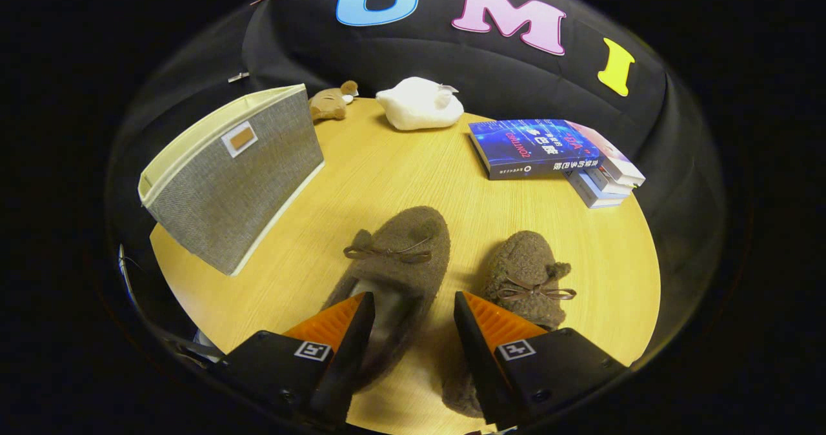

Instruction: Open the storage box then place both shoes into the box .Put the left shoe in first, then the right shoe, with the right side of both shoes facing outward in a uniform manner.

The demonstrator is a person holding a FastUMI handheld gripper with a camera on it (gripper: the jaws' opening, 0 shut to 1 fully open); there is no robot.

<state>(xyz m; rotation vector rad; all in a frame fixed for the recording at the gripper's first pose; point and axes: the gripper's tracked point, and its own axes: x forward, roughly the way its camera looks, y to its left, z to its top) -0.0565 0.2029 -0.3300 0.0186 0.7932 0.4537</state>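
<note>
Two brown fuzzy slippers with small bows lie on the round wooden table [400, 164], toes pointing away from me. The left shoe [403, 248] reaches in between my fingers, its heel opening sitting in the gap. The right shoe [526, 270] lies beside and partly under the right finger [493, 322]. My gripper [413, 312] hovers open over them, and neither finger presses on a shoe. The grey fabric storage box [235, 180] with a cream rim stands beyond the left finger, to the left of the shoes, its small label facing me.
Beyond the shoes, by the black cloth wall, a brown plush toy [332, 102] and a white plush toy [419, 102] rest on the table. A stack of books [552, 151] lies off to the right. Bare wood separates the box from the shoes.
</note>
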